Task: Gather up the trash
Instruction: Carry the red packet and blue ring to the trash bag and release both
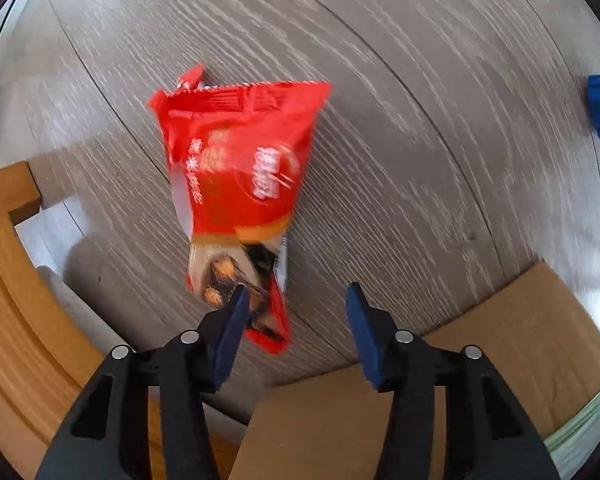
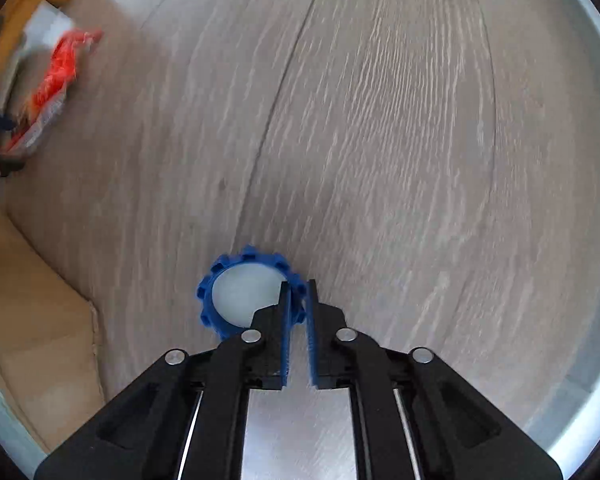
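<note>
A red snack wrapper (image 1: 236,184) hangs blurred in the air over the wood floor in the left wrist view. Its lower end lies against the left finger (image 1: 232,328) of my left gripper (image 1: 296,296), whose jaws stand wide apart. The wrapper also shows far left in the right wrist view (image 2: 56,80). My right gripper (image 2: 299,286) is shut on the rim of a blue ridged bottle cap (image 2: 244,292) with a white inside, held above the floor.
A brown cardboard box (image 1: 480,344) lies under and right of the left gripper, and shows at lower left in the right wrist view (image 2: 36,312). A wooden furniture frame (image 1: 16,280) stands at the left. Grey wood-grain floor (image 2: 380,120) fills both views.
</note>
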### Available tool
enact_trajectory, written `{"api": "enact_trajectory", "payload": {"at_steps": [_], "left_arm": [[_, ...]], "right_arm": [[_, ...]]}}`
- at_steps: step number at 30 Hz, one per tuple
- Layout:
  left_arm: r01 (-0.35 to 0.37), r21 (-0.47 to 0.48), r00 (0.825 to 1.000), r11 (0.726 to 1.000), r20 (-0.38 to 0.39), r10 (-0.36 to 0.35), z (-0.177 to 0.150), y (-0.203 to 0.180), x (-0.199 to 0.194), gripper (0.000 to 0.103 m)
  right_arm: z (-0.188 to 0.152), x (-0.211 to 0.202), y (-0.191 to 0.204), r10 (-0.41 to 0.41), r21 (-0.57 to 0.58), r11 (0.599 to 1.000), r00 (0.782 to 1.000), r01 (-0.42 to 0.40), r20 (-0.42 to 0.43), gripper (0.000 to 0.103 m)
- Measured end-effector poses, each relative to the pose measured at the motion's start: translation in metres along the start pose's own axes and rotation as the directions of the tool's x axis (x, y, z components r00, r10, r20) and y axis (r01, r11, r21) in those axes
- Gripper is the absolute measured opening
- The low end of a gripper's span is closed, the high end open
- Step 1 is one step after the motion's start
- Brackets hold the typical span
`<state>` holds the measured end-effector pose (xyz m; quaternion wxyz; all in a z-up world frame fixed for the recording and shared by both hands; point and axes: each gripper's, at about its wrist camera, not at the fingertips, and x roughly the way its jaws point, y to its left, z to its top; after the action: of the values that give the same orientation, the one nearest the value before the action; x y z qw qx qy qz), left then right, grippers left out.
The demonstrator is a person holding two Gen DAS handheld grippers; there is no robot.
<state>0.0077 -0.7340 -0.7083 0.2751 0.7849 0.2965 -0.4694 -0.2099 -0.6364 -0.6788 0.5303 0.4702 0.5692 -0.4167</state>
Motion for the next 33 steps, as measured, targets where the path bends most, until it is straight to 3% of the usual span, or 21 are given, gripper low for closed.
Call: {"api": "enact_trajectory", "payload": {"at_steps": [2, 3, 4, 7, 10, 11, 13, 15, 17, 19, 22, 24, 25, 27, 28, 29, 31, 33], "left_arm": [[0.012, -0.035, 1.0, 0.999, 0.018, -0.011, 0.005, 0.007, -0.001, 0.047], [0.017, -0.048, 1.0, 0.999, 0.027, -0.016, 0.007, 0.009, 0.001, 0.047], [0.021, -0.05, 1.0, 0.999, -0.01, -0.021, 0.008, 0.01, 0.007, 0.047], [0.045, -0.034, 0.995, 0.998, -0.083, -0.048, 0.014, 0.006, 0.022, 0.04], [0.053, -0.068, 0.995, 0.996, -0.078, -0.059, 0.014, 0.015, 0.021, 0.015], [0.074, -0.099, 0.994, 0.992, -0.076, -0.081, 0.012, 0.021, 0.023, 0.011], [0.122, -0.162, 0.991, 0.979, -0.037, -0.129, 0.008, 0.035, 0.018, 0.003], [0.185, -0.264, 0.982, 0.947, 0.096, -0.165, -0.004, 0.061, -0.004, 0.0], [0.236, -0.354, 0.964, 0.905, 0.2, -0.174, -0.026, 0.095, -0.029, 0.0], [0.316, -0.405, 0.934, 0.858, 0.293, -0.205, -0.055, 0.124, -0.056, 0.0], [0.351, -0.482, 0.904, 0.803, 0.398, -0.157, -0.11, 0.156, -0.102, 0.0], [0.431, -0.53, 0.864, 0.73, 0.476, -0.164, -0.15, 0.17, -0.129, 0.0], [0.459, -0.533, 0.847, 0.711, 0.505, -0.168, -0.17, 0.169, -0.143, 0.0], [0.49, -0.51, 0.824, 0.707, 0.535, -0.186, -0.201, 0.156, -0.171, 0.0], [0.486, -0.507, 0.826, 0.712, 0.533, -0.184, -0.214, 0.153, -0.182, 0.0], [0.502, -0.495, 0.81, 0.709, 0.557, -0.185, -0.225, 0.149, -0.197, 0.0], [0.57, -0.457, 0.761, 0.683, 0.607, -0.228, -0.253, 0.135, -0.216, 0.0], [0.6, -0.466, 0.743, 0.65, 0.625, -0.238, -0.284, 0.121, -0.22, 0.0]], "right_arm": [[0.01, 0.002, 0.008, -0.036, -0.027, 0.999, 0.998, 0.035, -0.054, 0.008], [0.014, 0.004, 0.011, -0.011, -0.018, 1.0, 0.997, 0.01, -0.072, 0.008], [0.02, 0.007, 0.016, 0.029, -0.017, 0.999, 0.996, -0.03, -0.083, 0.008], [0.024, 0.007, 0.027, 0.018, -0.045, 0.999, 0.996, -0.022, -0.087, 0.008], [0.027, 0.008, 0.03, 0.009, -0.034, 0.999, 0.996, -0.012, -0.088, 0.008], [0.025, 0.011, 0.034, 0.009, -0.031, 0.999, 0.996, -0.011, -0.087, 0.008], [0.03, 0.014, 0.031, 0.004, -0.047, 0.999, 0.996, -0.008, -0.087, 0.008], [0.03, 0.013, 0.04, -0.025, -0.067, 0.998, 0.995, 0.018, -0.098, 0.008], [0.033, 0.013, 0.047, -0.036, -0.078, 0.996, 0.996, 0.03, -0.084, 0.008], [0.034, 0.011, 0.051, -0.045, -0.073, 0.997, 0.996, 0.038, -0.083, 0.008], [0.036, 0.012, 0.053, -0.046, -0.054, 0.998, 0.995, 0.041, -0.09, 0.008], [0.038, 0.01, 0.053, -0.039, -0.035, 0.999, 0.993, 0.035, -0.108, 0.007], [0.039, 0.006, 0.051, -0.031, -0.026, 0.999, 0.993, 0.028, -0.115, 0.007], [0.044, -0.016, 0.053, -0.02, -0.035, 0.999, 0.996, 0.017, -0.085, 0.006], [0.045, -0.031, 0.057, -0.02, -0.05, 0.999, 0.998, 0.016, -0.063, 0.006], [0.046, -0.046, 0.061, -0.009, -0.06, 0.998, 0.999, 0.006, -0.043, 0.006], [0.047, -0.082, 0.073, 0.007, -0.11, 0.994, 1.0, -0.006, 0.009, 0.006], [0.047, -0.123, 0.089, 0.021, -0.192, 0.981, 0.997, -0.006, 0.073, 0.006]]}}
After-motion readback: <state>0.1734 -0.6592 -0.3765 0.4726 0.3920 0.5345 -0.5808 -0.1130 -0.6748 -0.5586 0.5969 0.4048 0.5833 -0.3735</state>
